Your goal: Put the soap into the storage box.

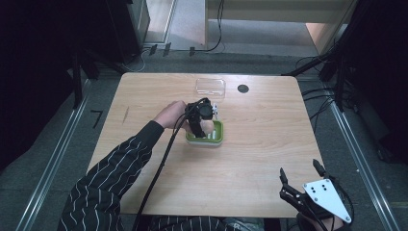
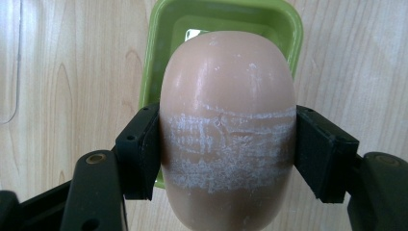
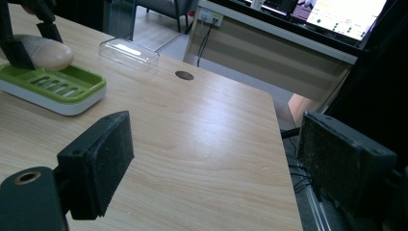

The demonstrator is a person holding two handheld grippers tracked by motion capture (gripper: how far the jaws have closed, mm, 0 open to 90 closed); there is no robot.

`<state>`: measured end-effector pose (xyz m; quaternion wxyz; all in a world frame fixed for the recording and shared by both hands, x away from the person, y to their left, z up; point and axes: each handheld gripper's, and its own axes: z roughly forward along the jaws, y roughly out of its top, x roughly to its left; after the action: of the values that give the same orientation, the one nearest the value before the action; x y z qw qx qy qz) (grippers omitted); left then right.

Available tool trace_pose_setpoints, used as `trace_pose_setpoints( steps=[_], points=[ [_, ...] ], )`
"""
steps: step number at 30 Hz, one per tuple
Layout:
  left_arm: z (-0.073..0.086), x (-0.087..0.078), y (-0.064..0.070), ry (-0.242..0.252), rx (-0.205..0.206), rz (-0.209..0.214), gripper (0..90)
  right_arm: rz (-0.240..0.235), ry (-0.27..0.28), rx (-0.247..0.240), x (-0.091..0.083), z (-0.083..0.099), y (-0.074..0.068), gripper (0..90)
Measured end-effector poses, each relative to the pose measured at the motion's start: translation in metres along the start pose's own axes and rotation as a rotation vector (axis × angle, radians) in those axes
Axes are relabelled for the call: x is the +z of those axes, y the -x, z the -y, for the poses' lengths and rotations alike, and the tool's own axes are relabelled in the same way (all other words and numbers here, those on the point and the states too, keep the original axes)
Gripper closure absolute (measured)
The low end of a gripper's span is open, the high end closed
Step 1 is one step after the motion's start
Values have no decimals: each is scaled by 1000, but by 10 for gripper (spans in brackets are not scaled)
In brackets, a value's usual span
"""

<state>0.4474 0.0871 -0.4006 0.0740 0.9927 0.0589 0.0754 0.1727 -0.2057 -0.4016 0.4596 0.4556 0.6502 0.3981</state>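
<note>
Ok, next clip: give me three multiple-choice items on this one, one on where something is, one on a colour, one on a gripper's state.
1. Where is the soap bar?
A. inside the clear lid
B. between the left gripper's jaws, over the soap dish
C. at the table's near right corner

2. What colour is the soap dish's tray?
A. green
B. blue
C. red

3. How is the right gripper?
A. shut on the clear lid
B. shut on a cable
C. open, holding nothing

Answers:
1 B, since the left gripper view shows the left gripper with both jaws pressed against the bar's sides and the dish behind it.
2 A, since the right gripper view shows a green slotted tray on a white base.
3 C, since the right gripper view shows its jaws wide apart with bare table between them; the clear lid lies apart at the far edge.
</note>
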Motion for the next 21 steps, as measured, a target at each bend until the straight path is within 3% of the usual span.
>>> trace_pose_setpoints(
  steps=[9, 21],
  points=[
    [-3, 9, -4, -11, 18, -2, 336, 6, -3, 0, -2, 1, 1, 134],
    [-9, 25, -6, -20, 9, 17, 336, 14, -6, 8, -4, 2, 1, 134]
  ],
)
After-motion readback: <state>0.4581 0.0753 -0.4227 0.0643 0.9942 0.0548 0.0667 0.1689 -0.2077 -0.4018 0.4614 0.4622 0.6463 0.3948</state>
